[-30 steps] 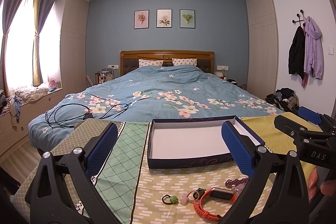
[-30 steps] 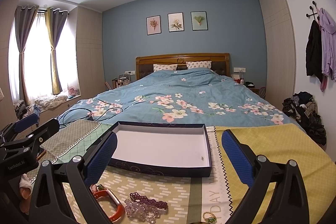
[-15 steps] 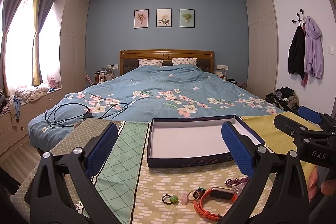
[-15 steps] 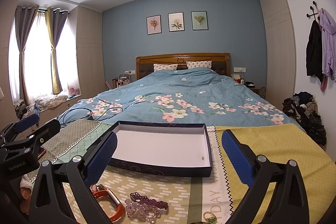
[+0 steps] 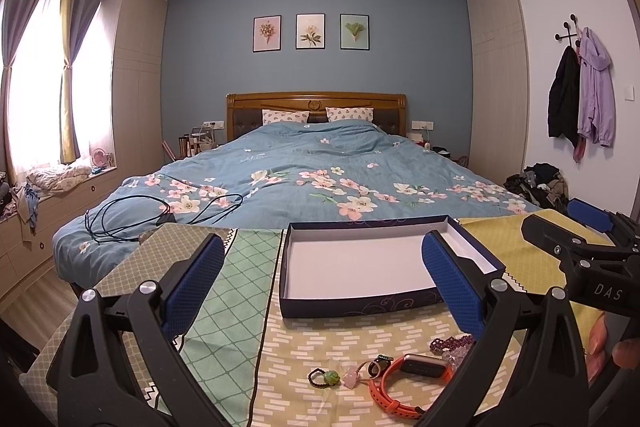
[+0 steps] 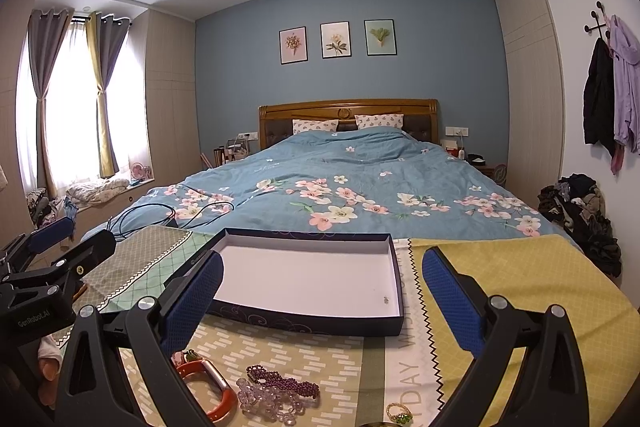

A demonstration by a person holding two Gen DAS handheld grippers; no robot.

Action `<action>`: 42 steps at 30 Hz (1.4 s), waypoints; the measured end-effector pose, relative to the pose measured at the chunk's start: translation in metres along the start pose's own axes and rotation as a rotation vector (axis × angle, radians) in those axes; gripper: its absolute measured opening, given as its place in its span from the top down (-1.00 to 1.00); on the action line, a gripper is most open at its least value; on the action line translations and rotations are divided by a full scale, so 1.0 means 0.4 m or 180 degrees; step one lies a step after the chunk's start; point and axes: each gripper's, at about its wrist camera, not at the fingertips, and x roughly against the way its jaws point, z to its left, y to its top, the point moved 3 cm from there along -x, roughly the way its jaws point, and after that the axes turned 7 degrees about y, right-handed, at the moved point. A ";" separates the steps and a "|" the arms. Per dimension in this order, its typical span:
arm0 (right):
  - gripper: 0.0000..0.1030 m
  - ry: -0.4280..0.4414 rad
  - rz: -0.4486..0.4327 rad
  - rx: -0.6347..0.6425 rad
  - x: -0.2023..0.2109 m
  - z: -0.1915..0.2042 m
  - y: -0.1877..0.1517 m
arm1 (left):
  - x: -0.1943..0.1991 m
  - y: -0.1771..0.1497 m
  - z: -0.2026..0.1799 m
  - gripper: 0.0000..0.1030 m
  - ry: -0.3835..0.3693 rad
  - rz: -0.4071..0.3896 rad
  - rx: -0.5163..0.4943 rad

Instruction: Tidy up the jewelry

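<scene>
Clearance over the cloth, both hands hovering

My left gripper (image 5: 320, 287) and right gripper (image 6: 320, 299) are gaping wide, nothing sitting between the pads. The shallow box (image 6: 312, 279) is lying open-topped ahead, its low walls the only barrier. Orange watch (image 5: 404, 383), purple beads (image 6: 284, 385) and ring (image 6: 398, 414) are crowding the near edge.

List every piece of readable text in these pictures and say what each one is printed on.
"DAS": white letters on the black body of the right gripper, partly cut off.
"GenRoboLAI", as best it reads: on the black body of the left gripper.
"DAY", with a partly hidden word above it: on the patchwork cloth.
A small light script on the blue floral duvet: too small to read.
</scene>
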 end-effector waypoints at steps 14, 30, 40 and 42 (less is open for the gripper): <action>-0.87 0.0031 0.0602 -0.0074 -0.012 -0.088 -0.088 | -0.107 -0.108 0.011 -0.89 -0.0324 0.0763 -0.0228; -0.24 0.0461 0.1701 -0.0305 -0.017 -0.152 -0.229 | -0.129 -0.245 -0.108 -0.12 -0.1151 0.1442 -0.0890; -0.09 0.0553 0.1805 -0.0300 -0.024 -0.148 -0.242 | -0.108 -0.266 -0.130 0.09 -0.1581 0.1759 -0.0817; -0.04 0.0574 0.1814 -0.0318 -0.022 -0.148 -0.244 | -0.101 -0.269 -0.130 0.06 -0.1701 0.1834 -0.0774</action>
